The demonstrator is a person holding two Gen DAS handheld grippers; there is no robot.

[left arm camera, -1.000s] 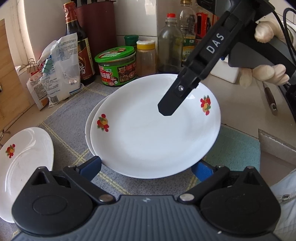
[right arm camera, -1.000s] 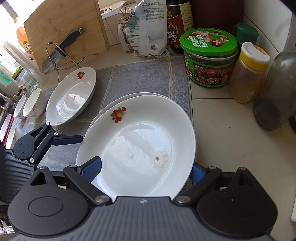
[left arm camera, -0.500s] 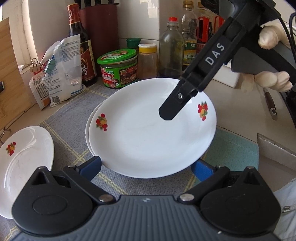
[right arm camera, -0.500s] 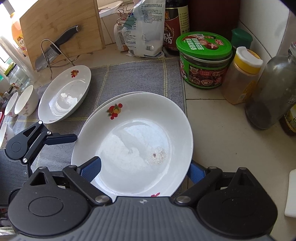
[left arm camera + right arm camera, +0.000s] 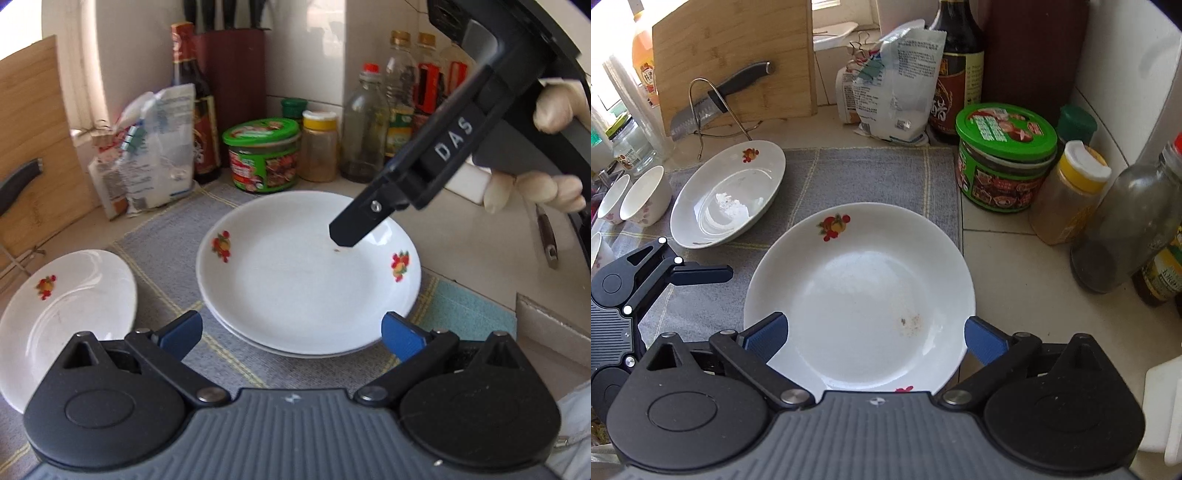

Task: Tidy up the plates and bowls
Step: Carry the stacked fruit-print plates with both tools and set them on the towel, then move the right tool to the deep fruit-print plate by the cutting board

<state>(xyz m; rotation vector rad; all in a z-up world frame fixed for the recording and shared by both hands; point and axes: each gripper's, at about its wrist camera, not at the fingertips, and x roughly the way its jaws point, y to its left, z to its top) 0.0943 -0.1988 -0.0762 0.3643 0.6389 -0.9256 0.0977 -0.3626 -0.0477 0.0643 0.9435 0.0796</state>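
On the grey mat (image 5: pixel 871 177), stacked plates (image 5: pixel 860 295), "DAS"-lettered right claw (image 5: pixel 875 338) opening, seemingly empty

1. I'm working in a home kitchen, on a pale countertop (image 5: pixel 1008 266) set against a tiled wall corner.
2. At my twelve o'clock stand a dark sauce bottle (image 5: pixel 956 70), a green-lidded jar (image 5: pixel 1004 158), a yellow-capped spice jar (image 5: pixel 1067 192) and more condiment bottles (image 5: pixel 410 92).
3. At eleven o'clock, a wooden cutting board (image 5: pixel 738 55) leans behind a kitchen knife (image 5: pixel 720 96) on a wire stand.
4. White fruit-patterned plates (image 5: pixel 860 299) and small bowls (image 5: pixel 646 195) sit on a grey dish mat (image 5: pixel 871 177).
5. A knife block (image 5: pixel 229 74) stands in the corner.
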